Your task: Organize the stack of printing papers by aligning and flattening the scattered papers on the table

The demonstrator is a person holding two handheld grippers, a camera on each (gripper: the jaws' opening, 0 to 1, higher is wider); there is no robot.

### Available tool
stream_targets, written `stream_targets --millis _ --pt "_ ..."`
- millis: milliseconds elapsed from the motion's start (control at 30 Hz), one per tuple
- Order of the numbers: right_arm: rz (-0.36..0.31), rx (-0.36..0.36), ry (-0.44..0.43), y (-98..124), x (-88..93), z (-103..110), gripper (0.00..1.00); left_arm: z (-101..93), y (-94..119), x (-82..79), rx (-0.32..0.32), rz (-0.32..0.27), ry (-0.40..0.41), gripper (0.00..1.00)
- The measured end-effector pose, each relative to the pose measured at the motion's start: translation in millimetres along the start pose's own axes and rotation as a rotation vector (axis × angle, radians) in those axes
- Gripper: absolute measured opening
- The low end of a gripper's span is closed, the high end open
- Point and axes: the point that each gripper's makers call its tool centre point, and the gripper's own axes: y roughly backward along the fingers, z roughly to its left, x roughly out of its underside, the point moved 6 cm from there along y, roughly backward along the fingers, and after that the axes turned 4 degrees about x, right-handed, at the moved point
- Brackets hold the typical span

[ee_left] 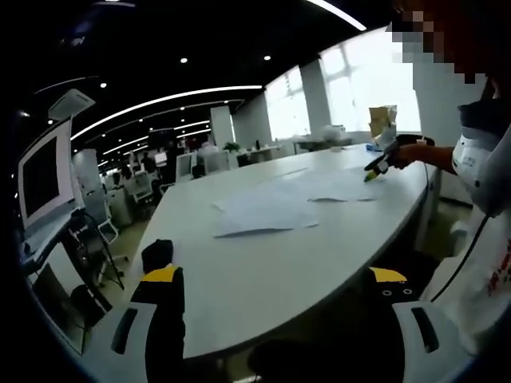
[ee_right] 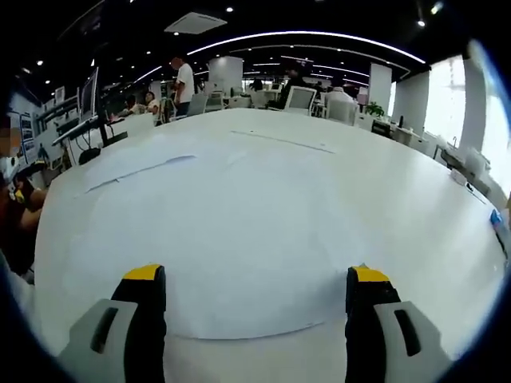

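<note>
Left gripper [ee_left: 275,279] sits low at the near edge of the white tabletop [ee_left: 239,279], fingers [ee_left: 164,275] spread wide with yellow tips, nothing between them. Scattered papers [ee_left: 263,209] lie out on the middle of the tabletop, well apart from this gripper: one sheet nearer, more overlapping behind it toward the far side, edges not lined up. The left gripper view also catches the right gripper [ee_left: 375,169] across the table, held in a person's hand [ee_left: 406,153], its yellow tip down by the far sheets; touching or just above, cannot tell. Monitor [ee_left: 44,179] on a stand at the left, bright windows [ee_left: 351,88] behind.

Right gripper view is close over the paper: the right gripper [ee_right: 255,283] has fingers [ee_right: 145,275] spread wide, gripping nothing, hovering low above a big white sheet [ee_right: 255,263] whose near edge curves between the two tips. More sheets [ee_right: 152,167] lie further out, with faint edges overlapping at the left and a straight edge near the back. This view picks out the left gripper [ee_right: 20,191] at the far left edge, small and partly cut off, plus people [ee_right: 184,80] standing by desks in the office beyond, and chairs [ee_right: 299,97] at the far end of the tabletop
</note>
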Motion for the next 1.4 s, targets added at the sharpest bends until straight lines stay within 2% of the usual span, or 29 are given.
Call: stream_targets --millis 300,500,967,1400 --pt "-0.017 0.001 -0.004 1.3 -0.4 3.0 0.88 -0.9 -1.5 0.5 0.003 0.003 0.002 0.95" --pt "-0.021 -0.008 0.002 1.6 -0.9 5.1 0.83 -1.5 -2.2 1.5 0.005 0.006 0.004 0.95" --pt "-0.019 -0.005 0.001 0.9 -0.9 4.1 0.81 -0.7 -1.4 3.6 0.005 0.003 0.008 0.95" --pt "-0.023 -0.014 0.007 -0.1 -2.0 5.0 0.73 -0.2 -0.4 4.9 0.003 0.002 0.010 0.95"
